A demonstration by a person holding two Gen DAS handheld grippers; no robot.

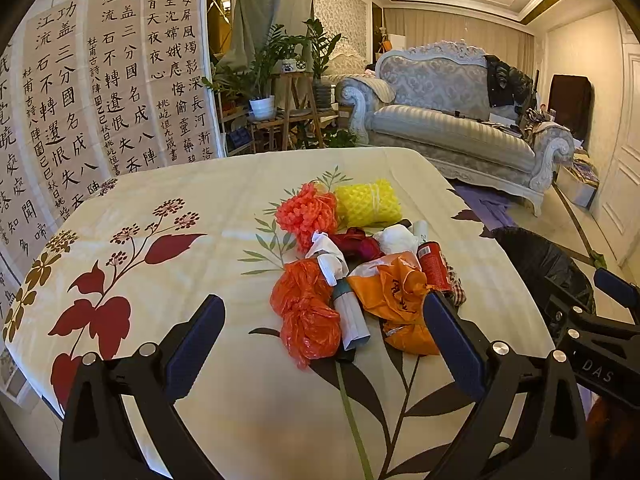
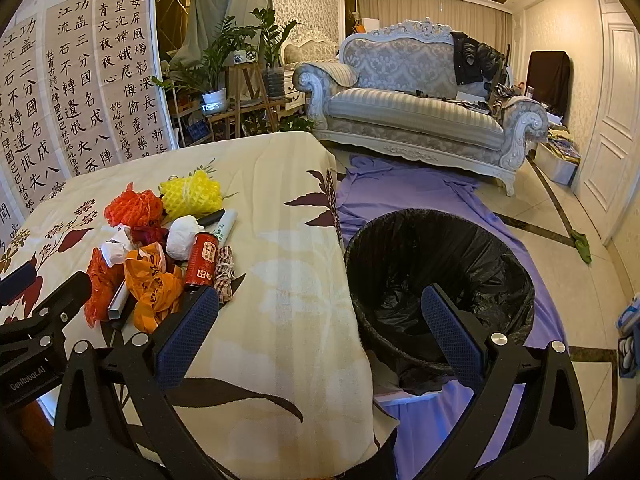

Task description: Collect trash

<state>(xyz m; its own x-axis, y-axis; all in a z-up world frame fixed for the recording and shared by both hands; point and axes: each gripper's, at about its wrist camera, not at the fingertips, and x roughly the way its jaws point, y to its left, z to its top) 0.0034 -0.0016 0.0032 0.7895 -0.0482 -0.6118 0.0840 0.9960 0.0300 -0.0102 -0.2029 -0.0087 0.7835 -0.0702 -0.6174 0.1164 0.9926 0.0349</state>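
A heap of trash lies on the floral tablecloth [image 1: 160, 280]: orange plastic bags [image 1: 306, 312], an orange printed bag [image 1: 400, 292], a red can [image 1: 434, 266], white crumpled paper [image 1: 398, 238], orange netting [image 1: 306, 212], yellow foam netting [image 1: 368, 200]. My left gripper [image 1: 324, 332] is open and empty, just short of the heap. My right gripper [image 2: 320, 328] is open and empty, between the table's right edge and the black-lined bin [image 2: 440, 272]. The heap shows in the right wrist view with the red can [image 2: 202, 258] at its right side.
A purple cloth [image 2: 400, 188] covers the floor under the bin. A grey ornate sofa [image 2: 412, 108] stands behind. Calligraphy sheets [image 1: 100, 92] hang at the left, plants on wooden stands [image 1: 280, 92] beyond the table. The right gripper shows in the left wrist view [image 1: 600, 320].
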